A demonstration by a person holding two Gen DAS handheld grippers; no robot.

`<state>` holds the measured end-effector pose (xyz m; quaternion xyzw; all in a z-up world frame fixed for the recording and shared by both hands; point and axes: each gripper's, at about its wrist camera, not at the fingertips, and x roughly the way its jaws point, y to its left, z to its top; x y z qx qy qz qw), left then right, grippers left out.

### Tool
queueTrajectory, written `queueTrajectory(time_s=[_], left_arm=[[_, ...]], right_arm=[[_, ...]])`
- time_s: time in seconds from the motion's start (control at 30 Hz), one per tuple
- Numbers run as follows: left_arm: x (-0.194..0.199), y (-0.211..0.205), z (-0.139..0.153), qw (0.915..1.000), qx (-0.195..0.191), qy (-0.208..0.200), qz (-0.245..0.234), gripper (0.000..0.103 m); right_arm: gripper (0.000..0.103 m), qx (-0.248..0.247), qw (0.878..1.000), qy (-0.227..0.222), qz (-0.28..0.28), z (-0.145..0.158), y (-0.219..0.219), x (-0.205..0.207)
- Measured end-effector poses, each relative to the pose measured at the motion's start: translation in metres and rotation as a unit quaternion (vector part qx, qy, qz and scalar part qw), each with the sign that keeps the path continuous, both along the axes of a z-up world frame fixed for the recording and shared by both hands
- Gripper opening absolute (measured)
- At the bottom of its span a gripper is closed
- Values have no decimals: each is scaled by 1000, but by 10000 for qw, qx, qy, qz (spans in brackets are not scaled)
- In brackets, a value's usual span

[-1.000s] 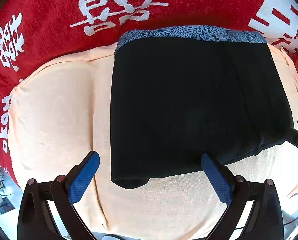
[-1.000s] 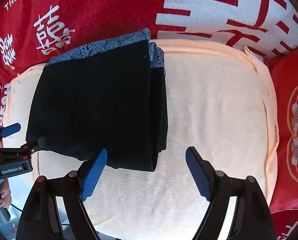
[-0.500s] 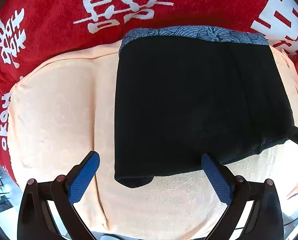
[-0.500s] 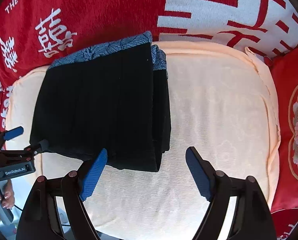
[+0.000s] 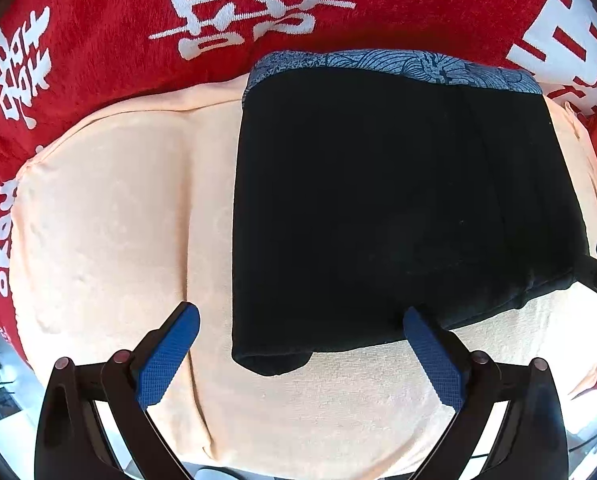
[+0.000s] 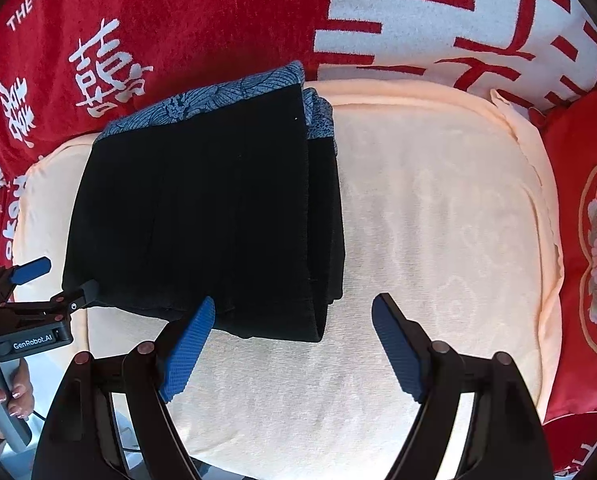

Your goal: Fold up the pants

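Nearest to each camera, both grippers hang above the work surface with nothing between their blue ribbed pads. The left gripper [image 5: 300, 322] stands spread wide, its jaws straddling the near edge of the garment without touching it; in the right wrist view the same left gripper [image 6: 58, 274] appears at the garment's near left corner, and whether a fingertip touches the cloth there cannot be told. A person's hand [image 6: 2, 396] grips its grey handle low at the left edge. The right gripper [image 6: 292, 312] is likewise spread wide and empty, its left pad over the garment's near hem and its right pad over bare towel.

Beyond the grippers, the folded black pants with a blue patterned waistband [image 5: 398, 208] lie flat on the pale peach terry towel [image 5: 110, 220], folded into a compact, roughly rectangular stack. The waistband faces the far side; the folded lower edge faces the cameras. In the right wrist view the folded pants [image 6: 202, 220] occupy the left half of the towel, with layered edges visible along their right side, and the towel's right half lies bare.

Farther out, the towel rests on a red plush blanket with white characters [image 5: 98, 40], which surrounds it on the far side and left. A red cushion with floral embroidery [image 6: 590, 240] sits at the right edge.
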<state>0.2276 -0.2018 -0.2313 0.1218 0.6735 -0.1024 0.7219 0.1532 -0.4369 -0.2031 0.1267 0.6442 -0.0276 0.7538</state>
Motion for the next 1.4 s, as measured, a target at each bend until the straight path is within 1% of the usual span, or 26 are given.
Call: queueTrajectory(time_s=[0.2, 0.43, 0.67, 0.77, 0.93, 1.03, 1.2, 1.4], left_arm=[[2, 1, -5, 10000, -7, 56, -34, 102], [6, 5, -20, 9997, -87, 215, 50, 102], [5, 4, -30, 9996, -71, 270, -51, 102], [4, 6, -29, 9994, -156, 289, -122, 102], [3, 17, -19, 9989, -368, 282, 82, 102], [1, 21, -13, 9988, -375, 258, 160, 102], [0, 33, -12, 9988, -358, 264, 225, 102], [3, 37, -11, 9988, -350, 208, 267, 102]], right_arm=[[83, -2, 10000, 20, 14, -1, 0, 1], [84, 15, 10000, 64, 7, -5, -1, 0], [84, 97, 9999, 99, 17, -10, -1, -2], [84, 133, 9998, 111, 24, -13, -1, -3], [84, 261, 9995, 178, -3, -16, -2, -5], [84, 270, 9995, 180, 21, -16, -2, -5], [84, 411, 9989, 201, -115, -18, -6, -7], [84, 477, 9985, 209, -189, -19, -10, -9]])
